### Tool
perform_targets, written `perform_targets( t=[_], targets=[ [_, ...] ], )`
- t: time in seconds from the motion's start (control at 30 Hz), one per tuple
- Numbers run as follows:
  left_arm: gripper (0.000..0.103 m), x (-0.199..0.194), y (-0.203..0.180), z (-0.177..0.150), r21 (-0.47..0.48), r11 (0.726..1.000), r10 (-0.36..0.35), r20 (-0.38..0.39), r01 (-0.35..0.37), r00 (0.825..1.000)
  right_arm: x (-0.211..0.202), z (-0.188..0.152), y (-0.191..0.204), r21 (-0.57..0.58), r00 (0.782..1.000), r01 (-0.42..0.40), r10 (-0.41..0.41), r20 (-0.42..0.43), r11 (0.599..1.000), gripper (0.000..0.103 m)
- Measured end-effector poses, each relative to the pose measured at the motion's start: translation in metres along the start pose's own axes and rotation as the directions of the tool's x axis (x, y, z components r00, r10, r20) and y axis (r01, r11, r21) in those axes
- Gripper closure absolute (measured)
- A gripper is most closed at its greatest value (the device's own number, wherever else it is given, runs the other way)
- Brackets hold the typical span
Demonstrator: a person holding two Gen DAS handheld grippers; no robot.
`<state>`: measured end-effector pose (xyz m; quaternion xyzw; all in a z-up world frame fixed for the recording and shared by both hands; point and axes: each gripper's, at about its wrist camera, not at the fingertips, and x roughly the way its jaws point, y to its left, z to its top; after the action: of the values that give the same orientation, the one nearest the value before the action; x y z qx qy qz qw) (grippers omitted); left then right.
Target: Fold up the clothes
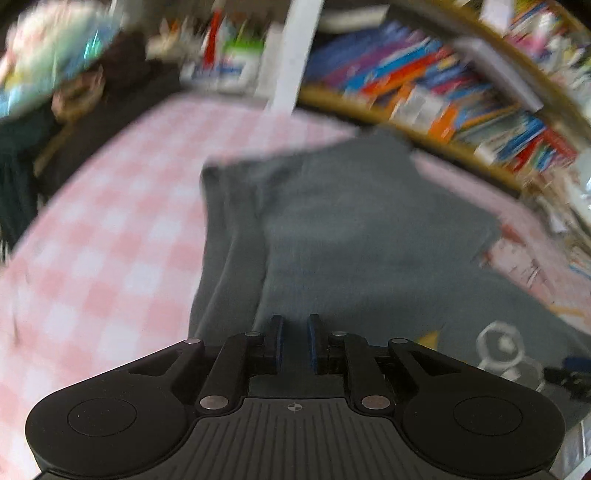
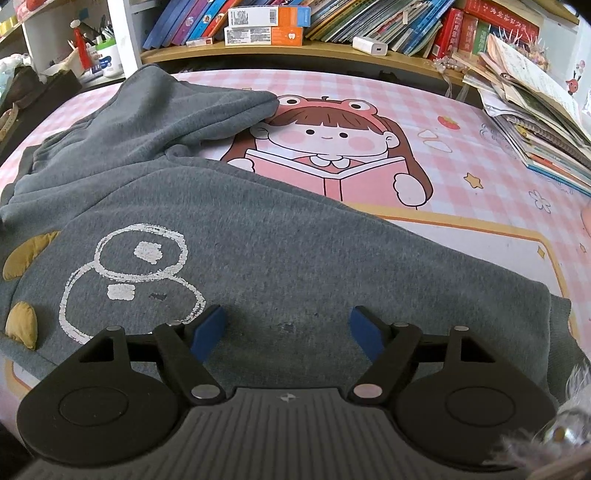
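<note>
1. Grey sweatshirt lay spread on the pink checked tabletop, partly covering its cartoon girl print, white printed figure facing up.
2. One sleeve was bunched at the far left, and no tidy fold showed; folding looked barely begun.
3. Left gripper had its jaws nearly closed; whether cloth was pinched I could not tell through the blur.
4. Right gripper hovered over the near hem, jaws wide apart and empty.
5. Bookshelves stood beyond.

both cams close over sweatshirt
</note>
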<state>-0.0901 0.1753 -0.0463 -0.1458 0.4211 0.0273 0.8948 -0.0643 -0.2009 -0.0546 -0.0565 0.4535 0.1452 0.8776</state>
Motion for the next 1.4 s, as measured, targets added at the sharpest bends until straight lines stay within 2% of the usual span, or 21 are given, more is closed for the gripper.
perform_targets(
  t=[0.1, 0.23, 0.43, 0.53, 0.6, 0.7, 0.8, 0.9, 1.0, 1.03, 1.1, 1.17, 1.23, 1.27, 1.33, 1.4],
  targets=[
    [0.088, 0.000, 0.007, -0.003, -0.038, 0.999, -0.032, 0.012, 0.033, 0.999, 0.001, 0.016, -0.006, 0.055, 0.999, -0.041, 0.040, 0.020, 0.998, 0.030],
    [0.087, 0.000, 0.004, 0.000, -0.029, 0.999, -0.028, -0.002, 0.028, 1.000, 0.004, 0.040, -0.015, 0.132, 0.994, -0.099, 0.092, 0.052, 0.986, 0.030],
    [0.083, -0.009, -0.002, 0.005, 0.034, 0.999, -0.002, 0.009, 0.002, 1.000, 0.041, 0.116, -0.030, 0.318, 0.974, -0.225, 0.199, 0.111, 0.921, 0.030],
    [0.083, -0.004, 0.001, 0.004, 0.043, 0.999, 0.006, -0.028, -0.004, 1.000, 0.066, 0.149, -0.023, 0.357, 0.976, -0.214, 0.188, 0.107, 0.909, 0.031],
    [0.082, -0.002, 0.000, 0.001, 0.055, 0.998, 0.007, -0.029, -0.005, 1.000, 0.084, 0.163, -0.013, 0.352, 0.973, -0.229, 0.213, 0.084, 0.908, 0.031],
    [0.076, -0.002, -0.005, 0.001, 0.086, 0.996, 0.008, -0.031, -0.006, 0.999, 0.106, 0.172, 0.004, 0.328, 0.975, -0.221, 0.221, 0.038, 0.919, 0.031],
    [0.075, -0.002, -0.006, 0.000, 0.091, 0.996, 0.008, -0.029, -0.006, 1.000, 0.120, 0.173, 0.014, 0.316, 0.977, -0.205, 0.212, 0.015, 0.926, 0.036],
    [0.075, -0.003, -0.007, -0.002, 0.099, 0.995, 0.007, -0.023, -0.004, 1.000, 0.124, 0.173, 0.018, 0.301, 0.975, -0.217, 0.223, 0.016, 0.928, 0.044],
    [0.075, -0.003, -0.006, -0.003, 0.099, 0.995, 0.003, -0.023, 0.000, 1.000, 0.127, 0.172, 0.020, 0.293, 0.966, -0.249, 0.258, 0.009, 0.923, 0.076],
    [0.075, -0.003, -0.006, -0.002, 0.099, 0.995, 0.001, -0.024, 0.001, 1.000, 0.127, 0.172, 0.020, 0.299, 0.962, -0.263, 0.272, 0.012, 0.917, 0.083],
    [0.074, -0.003, -0.006, -0.002, 0.099, 0.995, -0.001, -0.026, 0.004, 1.000, 0.122, 0.172, 0.018, 0.308, 0.960, -0.276, 0.275, 0.048, 0.910, 0.089],
    [0.074, -0.003, -0.006, -0.002, 0.099, 0.995, -0.004, -0.026, 0.007, 1.000, 0.106, 0.174, 0.021, 0.296, 0.958, -0.282, 0.253, 0.134, 0.913, 0.091],
    [0.074, -0.003, -0.005, -0.002, 0.098, 0.995, -0.007, -0.025, 0.010, 1.000, 0.077, 0.178, 0.035, 0.225, 0.941, -0.287, 0.231, 0.246, 0.931, 0.091],
    [0.074, -0.003, -0.005, -0.002, 0.098, 0.995, -0.008, -0.024, 0.010, 1.000, 0.061, 0.180, 0.047, 0.159, 0.926, -0.291, 0.235, 0.296, 0.943, 0.091],
    [0.074, -0.003, -0.004, -0.002, 0.096, 0.995, -0.010, -0.024, 0.012, 1.000, 0.027, 0.179, 0.075, 0.002, 0.877, -0.320, 0.295, 0.379, 0.947, 0.091],
    [0.074, -0.003, -0.003, -0.002, 0.090, 0.996, -0.013, -0.024, 0.015, 1.000, 0.000, 0.170, 0.105, -0.167, 0.827, -0.373, 0.408, 0.386, 0.913, 0.091]
  ],
)
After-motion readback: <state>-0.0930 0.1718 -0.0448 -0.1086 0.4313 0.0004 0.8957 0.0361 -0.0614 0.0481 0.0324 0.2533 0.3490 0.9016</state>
